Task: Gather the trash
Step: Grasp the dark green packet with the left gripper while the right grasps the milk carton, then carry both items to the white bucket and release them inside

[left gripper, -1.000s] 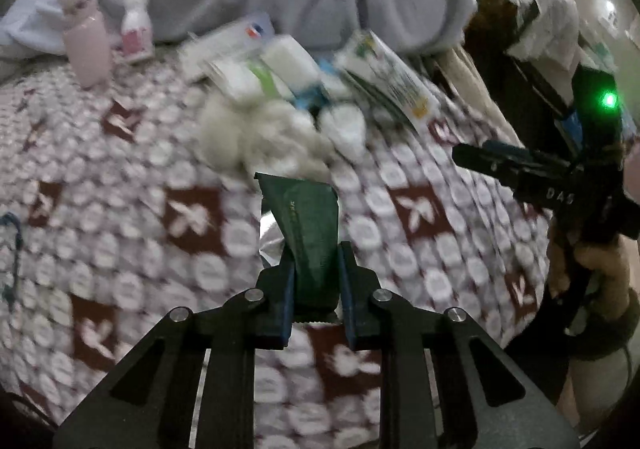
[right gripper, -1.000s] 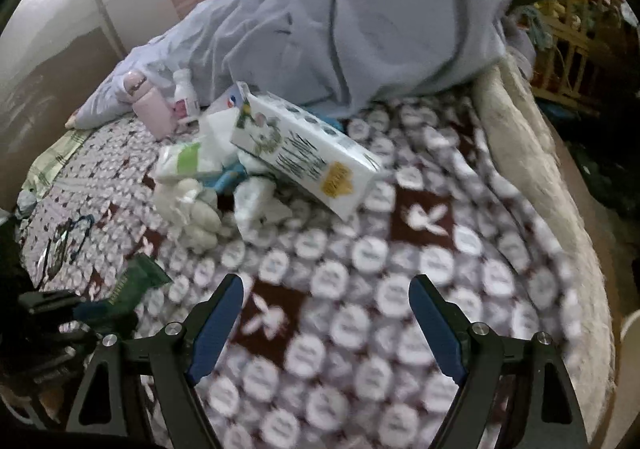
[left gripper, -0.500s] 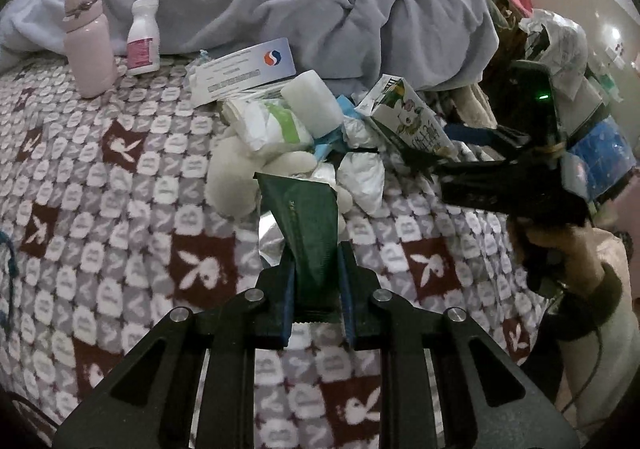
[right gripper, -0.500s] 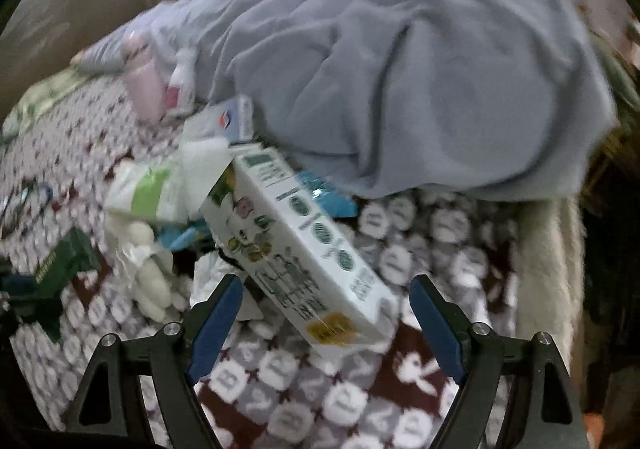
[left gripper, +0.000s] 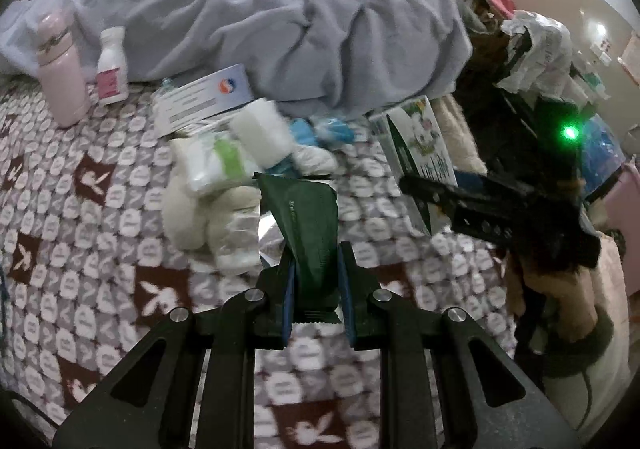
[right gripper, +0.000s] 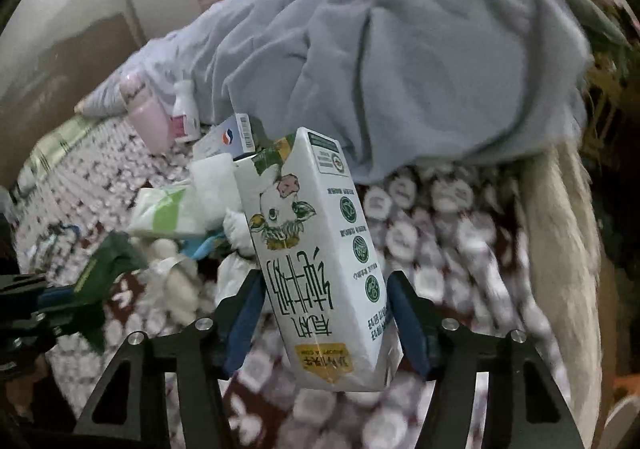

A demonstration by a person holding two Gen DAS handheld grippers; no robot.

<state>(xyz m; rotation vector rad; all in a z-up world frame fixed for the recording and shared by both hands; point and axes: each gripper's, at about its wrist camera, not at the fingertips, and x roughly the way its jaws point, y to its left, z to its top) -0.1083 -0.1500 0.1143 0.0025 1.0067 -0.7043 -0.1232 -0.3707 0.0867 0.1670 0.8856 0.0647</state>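
My left gripper is shut on a dark green wrapper and holds it above the patterned blanket. My right gripper is open, with its blue pads on either side of a white milk carton that lies tilted on the bed; I cannot tell whether the pads touch it. The carton and the right gripper also show in the left wrist view. A pile of white tissue packs and crumpled wrappers lies just beyond the green wrapper.
A pink flask and a small white pill bottle stand at the far left by a rumpled grey duvet. A white card box lies by the pile. Cluttered shelves stand right of the bed.
My right gripper has moved in toward the milk carton, which now sits between its open pads. My left gripper still holds the green wrapper and has shifted slightly.
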